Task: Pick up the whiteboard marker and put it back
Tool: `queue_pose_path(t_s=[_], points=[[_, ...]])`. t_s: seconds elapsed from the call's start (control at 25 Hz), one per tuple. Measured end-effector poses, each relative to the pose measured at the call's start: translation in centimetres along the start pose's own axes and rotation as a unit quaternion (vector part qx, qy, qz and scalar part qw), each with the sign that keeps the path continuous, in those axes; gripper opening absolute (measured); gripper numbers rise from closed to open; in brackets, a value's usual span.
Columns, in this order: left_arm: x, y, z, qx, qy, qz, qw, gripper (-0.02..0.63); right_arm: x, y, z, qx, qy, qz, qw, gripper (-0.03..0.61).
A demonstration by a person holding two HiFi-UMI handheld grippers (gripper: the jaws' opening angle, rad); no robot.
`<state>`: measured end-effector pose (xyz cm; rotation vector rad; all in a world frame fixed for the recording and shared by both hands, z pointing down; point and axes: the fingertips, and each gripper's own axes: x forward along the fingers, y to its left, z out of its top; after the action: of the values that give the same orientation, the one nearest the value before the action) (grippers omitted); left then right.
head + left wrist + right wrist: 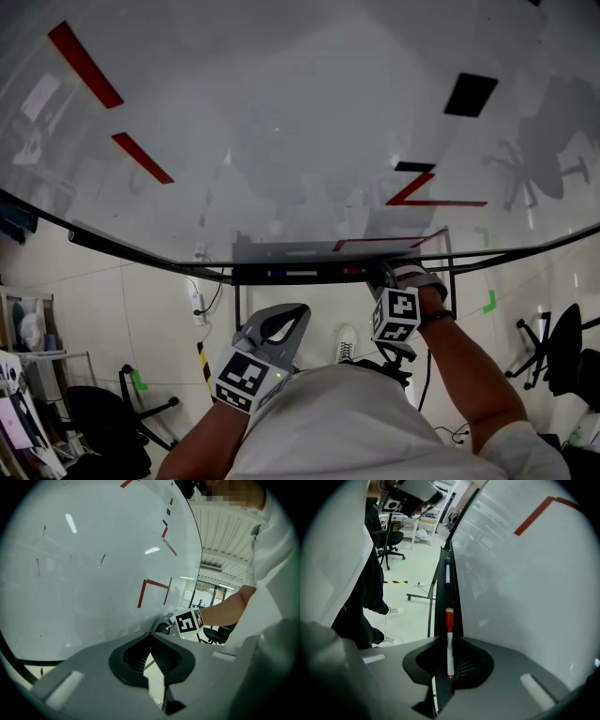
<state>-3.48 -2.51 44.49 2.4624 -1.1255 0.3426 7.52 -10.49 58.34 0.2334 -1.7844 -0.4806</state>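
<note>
Whiteboard marker [449, 644], white in the barrel with a red cap, is clamped between the right tongs [384, 276], whose jaws are closed on its barrel. The capped end sticks out past the jaw tips. It points along the dark tray [440, 603] that runs under the whiteboard [525, 597], and lies right over that tray; whether it touches the tray cannot be told. Farther along the same tray lies a blue marker [447, 573], well apart from the red one. The board carries red line marks [142, 157] and a black square [470, 94]. The left tongs [150, 635] are held lower and away from the tray, near the person's body, with the jaw tips together and nothing between them. Below the tray is a pale tiled floor [412, 616], with an office chair [390, 538] farther off.
</note>
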Motion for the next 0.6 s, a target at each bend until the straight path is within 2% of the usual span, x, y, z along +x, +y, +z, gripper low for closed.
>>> queue_pose_path(t_s=[0.6], points=[[-0.2,-0.2,0.1,-0.002,-0.001,-0.003,1.0,0.017,-1.0,0.0,0.3,0.003,-0.008,-0.004,1.0,0.037]])
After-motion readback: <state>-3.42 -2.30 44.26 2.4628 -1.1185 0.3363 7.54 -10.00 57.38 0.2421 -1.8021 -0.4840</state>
